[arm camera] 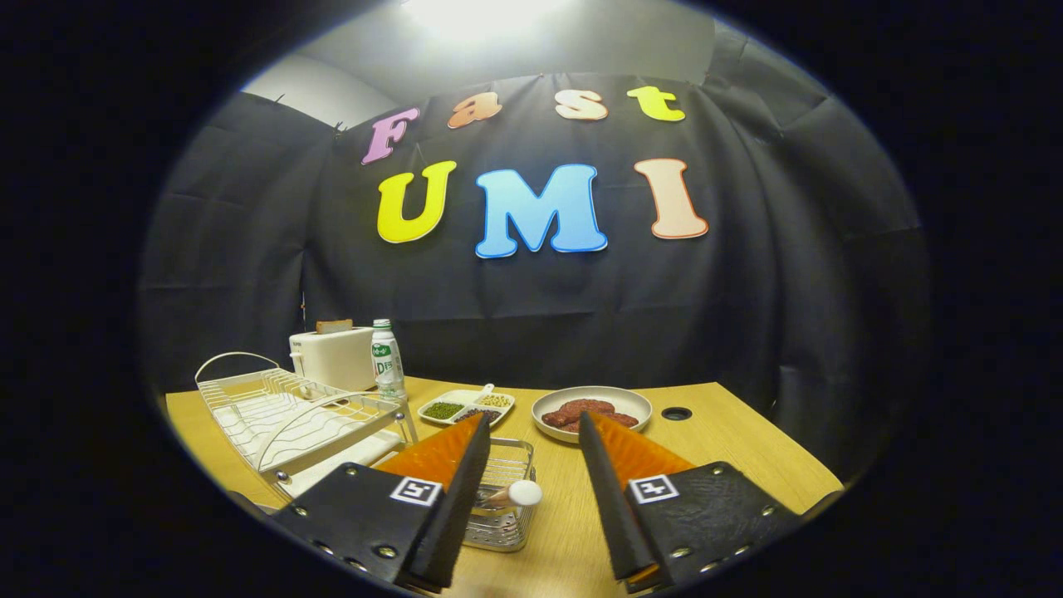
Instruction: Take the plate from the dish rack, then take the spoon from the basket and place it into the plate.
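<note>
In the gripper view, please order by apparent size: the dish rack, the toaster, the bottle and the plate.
1. Dish rack, clearly largest.
2. Plate and toaster: they look alike, so I do not rank them.
3. Bottle, smallest.
The rack is nearer the camera, which exaggerates it. The gripper is open, holding nothing.

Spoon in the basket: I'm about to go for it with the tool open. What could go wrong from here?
1. The tool is open, and the spoon lies near the left finger, not centred, so closing may miss it.
2. The wire basket is light-looking; a finger could catch its rim and drag it.
3. The plate beyond the fingers already holds food, so the spoon may land on that.
</note>
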The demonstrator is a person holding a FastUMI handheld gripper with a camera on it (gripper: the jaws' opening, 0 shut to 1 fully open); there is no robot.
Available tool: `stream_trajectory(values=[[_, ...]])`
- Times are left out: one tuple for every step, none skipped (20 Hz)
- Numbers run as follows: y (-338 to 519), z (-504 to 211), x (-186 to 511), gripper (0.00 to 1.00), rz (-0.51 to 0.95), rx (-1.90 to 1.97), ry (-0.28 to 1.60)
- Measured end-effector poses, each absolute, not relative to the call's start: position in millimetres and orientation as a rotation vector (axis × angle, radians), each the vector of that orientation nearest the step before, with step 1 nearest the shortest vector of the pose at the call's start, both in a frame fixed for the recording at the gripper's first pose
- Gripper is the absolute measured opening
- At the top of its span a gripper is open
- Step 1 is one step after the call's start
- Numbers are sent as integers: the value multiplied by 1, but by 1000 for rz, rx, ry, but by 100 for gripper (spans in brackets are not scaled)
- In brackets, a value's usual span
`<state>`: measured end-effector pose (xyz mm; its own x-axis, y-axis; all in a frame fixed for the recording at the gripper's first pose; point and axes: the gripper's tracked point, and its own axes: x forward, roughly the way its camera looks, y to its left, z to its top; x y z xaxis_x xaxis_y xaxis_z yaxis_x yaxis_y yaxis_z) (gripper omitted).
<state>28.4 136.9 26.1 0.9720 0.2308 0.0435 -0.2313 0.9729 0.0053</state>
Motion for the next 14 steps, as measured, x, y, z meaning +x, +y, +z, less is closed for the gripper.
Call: stream_trajectory(values=[[140, 26, 26, 49, 248, 23, -43], [141, 27, 24, 38, 251, 33, -42], [146, 25, 26, 23, 262, 35, -31], [149, 26, 22, 16, 262, 16, -24], [149, 30, 16, 12, 263, -6, -36], [155, 36, 15, 11, 276, -19, -37], [158, 39, 12, 11, 280, -24, -32], [156, 47, 10, 11, 274, -33, -45], [155, 53, 7, 11, 262, -47, -44], [154, 60, 6, 11, 254, -54, -50], [153, 68, 3, 11, 244, -52, -58], [151, 76, 0, 11, 234, -52, -58], [150, 84, -4, 11, 227, -51, -59], [146, 93, -6, 11, 211, -51, -58]])
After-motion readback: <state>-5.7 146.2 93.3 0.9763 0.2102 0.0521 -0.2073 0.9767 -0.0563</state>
